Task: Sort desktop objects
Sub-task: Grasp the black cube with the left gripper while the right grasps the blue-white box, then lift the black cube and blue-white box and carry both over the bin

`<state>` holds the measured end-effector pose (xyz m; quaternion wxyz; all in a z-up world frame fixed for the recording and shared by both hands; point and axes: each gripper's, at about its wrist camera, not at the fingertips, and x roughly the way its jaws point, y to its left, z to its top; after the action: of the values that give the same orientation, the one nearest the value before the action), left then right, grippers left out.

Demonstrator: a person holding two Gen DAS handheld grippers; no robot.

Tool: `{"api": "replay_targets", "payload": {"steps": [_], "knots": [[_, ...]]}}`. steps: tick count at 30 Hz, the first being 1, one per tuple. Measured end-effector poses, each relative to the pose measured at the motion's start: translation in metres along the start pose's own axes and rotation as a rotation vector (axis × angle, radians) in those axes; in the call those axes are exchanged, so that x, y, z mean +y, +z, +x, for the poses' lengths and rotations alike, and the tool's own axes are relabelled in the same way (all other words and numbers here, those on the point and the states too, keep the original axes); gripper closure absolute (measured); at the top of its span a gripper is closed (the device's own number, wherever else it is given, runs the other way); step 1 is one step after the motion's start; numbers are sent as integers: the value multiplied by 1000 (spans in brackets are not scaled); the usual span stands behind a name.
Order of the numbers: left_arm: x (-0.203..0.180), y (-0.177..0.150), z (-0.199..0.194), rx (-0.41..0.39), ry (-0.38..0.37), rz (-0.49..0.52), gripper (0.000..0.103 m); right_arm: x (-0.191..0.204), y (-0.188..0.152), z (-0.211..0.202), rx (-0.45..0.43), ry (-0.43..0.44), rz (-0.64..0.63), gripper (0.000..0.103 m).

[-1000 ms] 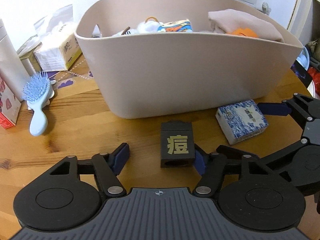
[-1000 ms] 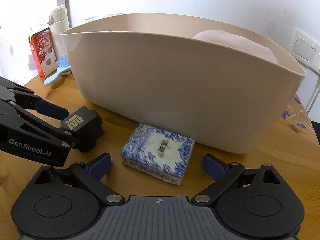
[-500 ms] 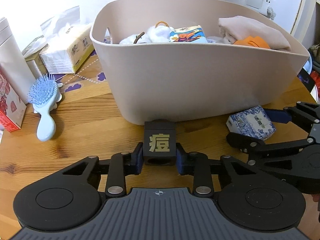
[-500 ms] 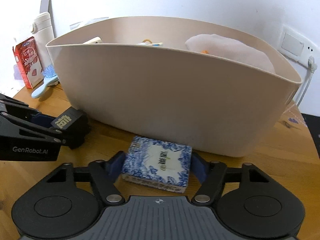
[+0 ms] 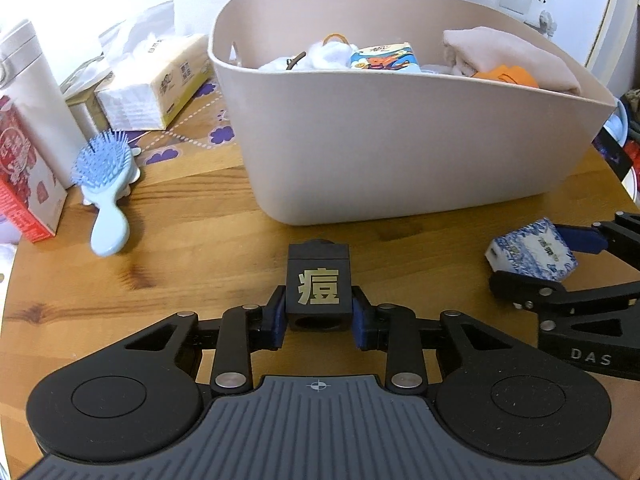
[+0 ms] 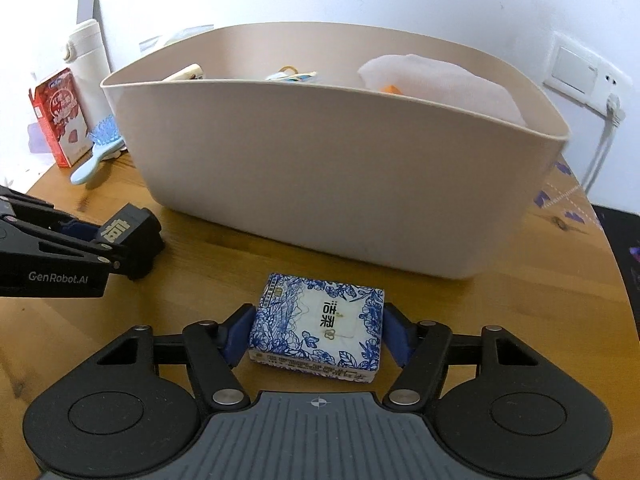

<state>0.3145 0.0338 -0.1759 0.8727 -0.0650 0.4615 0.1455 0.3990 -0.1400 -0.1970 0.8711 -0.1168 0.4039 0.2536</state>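
My left gripper (image 5: pixel 319 318) is shut on a black box with a gold character (image 5: pixel 319 286), held above the wooden table. It also shows in the right wrist view (image 6: pixel 128 236). My right gripper (image 6: pixel 316 336) is shut on a blue and white floral box (image 6: pixel 318 330), also lifted; the box shows in the left wrist view (image 5: pixel 530 250). A large beige bin (image 5: pixel 400 140) stands just beyond both grippers, holding cloths and small packs.
A light blue hairbrush (image 5: pixel 106 184), a red carton (image 5: pixel 20 176), a white bottle (image 5: pixel 32 92) and a tissue pack (image 5: pixel 160 84) lie at the left of the table (image 5: pixel 180 256). A wall socket with a cable (image 6: pixel 608 112) is at the right.
Both grippers closed on their boxes and lifted them off the table. Both views now sit higher, showing more of the bin's inside.
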Motion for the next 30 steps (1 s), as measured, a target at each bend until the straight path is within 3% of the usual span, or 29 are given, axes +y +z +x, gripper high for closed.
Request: {"api": "replay_targets", "payload": {"steps": [19,30], "knots": [[-11,-3,-61,-32,5,0,72,-21,-7,-69,-64,36,17,39],[-12,10,-110,-98,-3,0,71,-28,0,-120,-130,42,-34,39]]}}
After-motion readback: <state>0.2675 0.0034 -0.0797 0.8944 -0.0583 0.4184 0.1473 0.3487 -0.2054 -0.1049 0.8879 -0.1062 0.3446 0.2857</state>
